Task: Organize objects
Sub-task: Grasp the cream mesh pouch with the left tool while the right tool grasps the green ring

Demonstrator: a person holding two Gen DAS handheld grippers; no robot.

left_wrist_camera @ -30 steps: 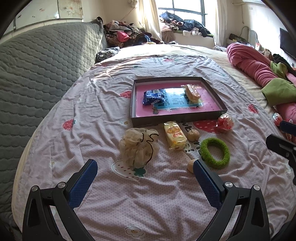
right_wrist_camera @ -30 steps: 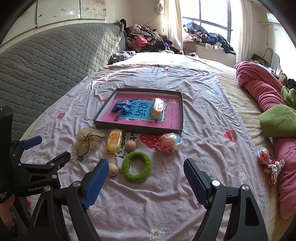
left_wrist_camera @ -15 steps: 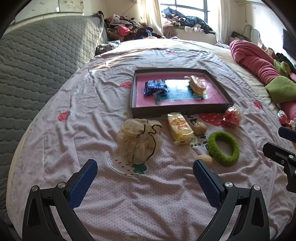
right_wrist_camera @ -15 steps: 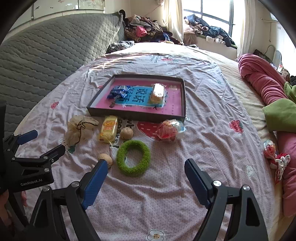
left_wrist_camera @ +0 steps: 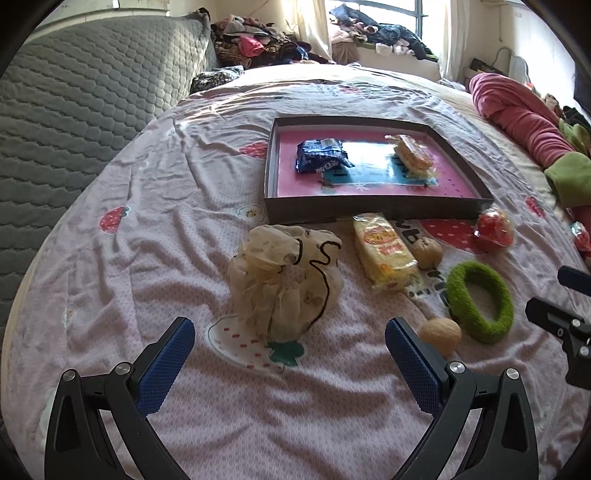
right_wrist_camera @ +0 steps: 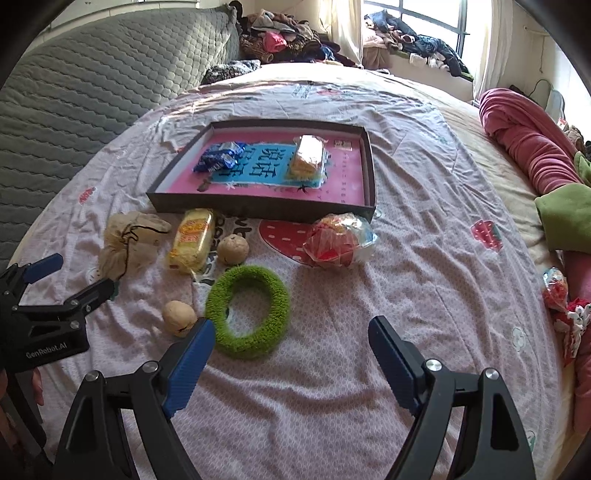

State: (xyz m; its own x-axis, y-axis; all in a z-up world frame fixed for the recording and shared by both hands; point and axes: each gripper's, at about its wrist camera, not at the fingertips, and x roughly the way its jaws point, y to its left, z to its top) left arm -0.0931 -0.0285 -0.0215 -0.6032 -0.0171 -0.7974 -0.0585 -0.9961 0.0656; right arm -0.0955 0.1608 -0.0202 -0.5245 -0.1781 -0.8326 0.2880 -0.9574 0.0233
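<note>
A dark tray with a pink floor lies on the bed and holds a blue snack pack and a wrapped cake. In front of it lie a cream drawstring pouch, a yellow snack pack, two walnuts, a green fuzzy ring and a red wrapped snack. My left gripper is open just before the pouch. My right gripper is open, near the ring.
A grey quilted headboard rises on the left. Pink and green bedding is bunched on the right, with small wrapped items beside it. Clothes are piled by the window.
Both grippers have moved forward and lower toward the objects. The pouch and the green ring now sit closer and larger in view. Both stay open.
</note>
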